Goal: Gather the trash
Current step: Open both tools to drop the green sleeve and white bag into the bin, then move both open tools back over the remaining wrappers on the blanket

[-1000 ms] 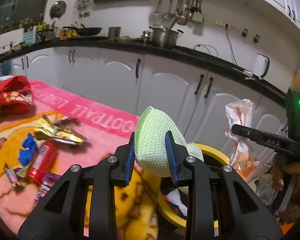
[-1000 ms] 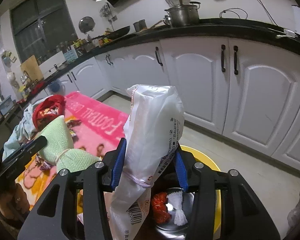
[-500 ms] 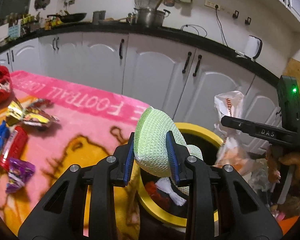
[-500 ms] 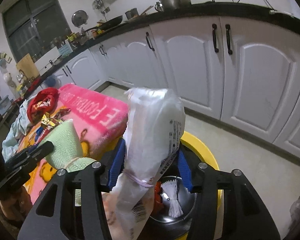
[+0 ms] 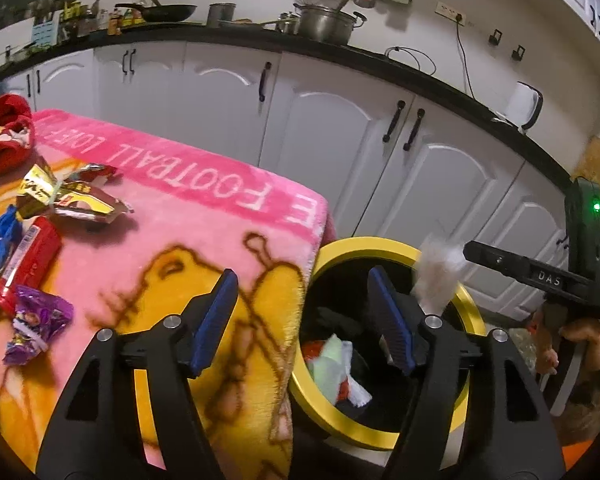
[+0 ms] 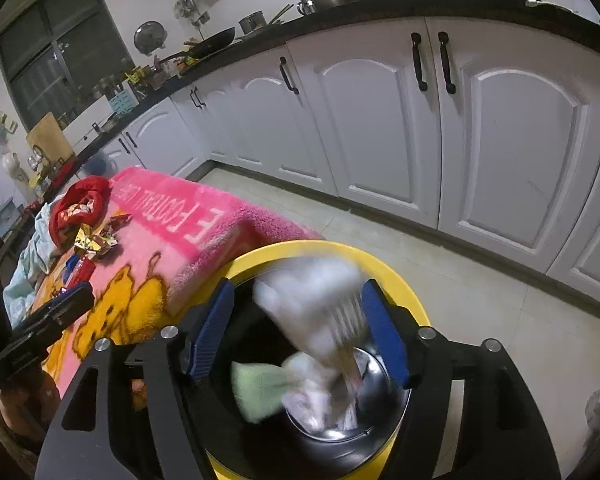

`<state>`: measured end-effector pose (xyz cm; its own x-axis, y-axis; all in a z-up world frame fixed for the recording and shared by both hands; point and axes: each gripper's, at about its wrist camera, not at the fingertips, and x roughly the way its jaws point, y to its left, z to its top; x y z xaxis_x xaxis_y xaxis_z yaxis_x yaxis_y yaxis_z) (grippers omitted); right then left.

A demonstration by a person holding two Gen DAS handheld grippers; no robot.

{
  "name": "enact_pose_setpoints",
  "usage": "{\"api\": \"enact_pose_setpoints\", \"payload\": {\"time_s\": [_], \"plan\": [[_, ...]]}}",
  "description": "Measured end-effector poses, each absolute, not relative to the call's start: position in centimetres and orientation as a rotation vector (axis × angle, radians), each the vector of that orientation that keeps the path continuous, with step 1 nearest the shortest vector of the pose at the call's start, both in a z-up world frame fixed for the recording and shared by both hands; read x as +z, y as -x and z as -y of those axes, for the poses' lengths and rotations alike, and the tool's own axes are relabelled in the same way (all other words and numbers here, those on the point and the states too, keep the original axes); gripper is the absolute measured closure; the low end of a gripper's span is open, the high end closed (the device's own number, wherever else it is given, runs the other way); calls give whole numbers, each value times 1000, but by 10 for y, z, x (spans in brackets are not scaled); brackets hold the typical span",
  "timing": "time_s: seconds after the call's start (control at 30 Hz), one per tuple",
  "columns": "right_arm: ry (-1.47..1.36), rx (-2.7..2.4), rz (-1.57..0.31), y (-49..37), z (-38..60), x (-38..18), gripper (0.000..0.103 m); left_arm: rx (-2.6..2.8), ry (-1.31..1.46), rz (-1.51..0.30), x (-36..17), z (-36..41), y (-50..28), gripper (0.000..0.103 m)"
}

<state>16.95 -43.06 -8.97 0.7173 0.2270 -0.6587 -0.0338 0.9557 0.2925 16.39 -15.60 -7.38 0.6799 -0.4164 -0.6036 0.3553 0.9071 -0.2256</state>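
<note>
Both grippers, left gripper [image 5: 300, 316] and right gripper [image 6: 298, 330], are being opened over the yellow-rimmed bin [image 5: 384, 242]; nothing is being gripped. The green mesh [image 6: 256, 390], clamped earlier, is lying inside, and the plastic bag [image 6: 312, 300] is dropping. Wrappers [image 5: 66, 198] are being left on the blanket-covered bench [image 5: 204, 240].

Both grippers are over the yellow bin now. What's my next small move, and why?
Probably lift the left gripper and swing it back over the pink blanket toward the red packet. Both sets of jaws are opening with nothing pressed between them: the green mesh piece lies in the yellow bin, the white plastic bag is dropping in from the right gripper, and wrappers remain.
</note>
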Motion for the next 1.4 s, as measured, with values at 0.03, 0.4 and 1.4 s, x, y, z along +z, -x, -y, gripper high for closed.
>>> {"api": "enact_pose_setpoints", "payload": {"time_s": [0.03,0.4,1.4], "plan": [[-268,149,-760,-169,430,-89,38,-434,96,-698,-73,154,-164,41],[-237,145,-721,-166,423,-70,34,-434,114,-659,-58,144,-157,18],[-5,363,-658,-176,283,-17,29,-200,233,-514,-17,18,-130,11]]}}
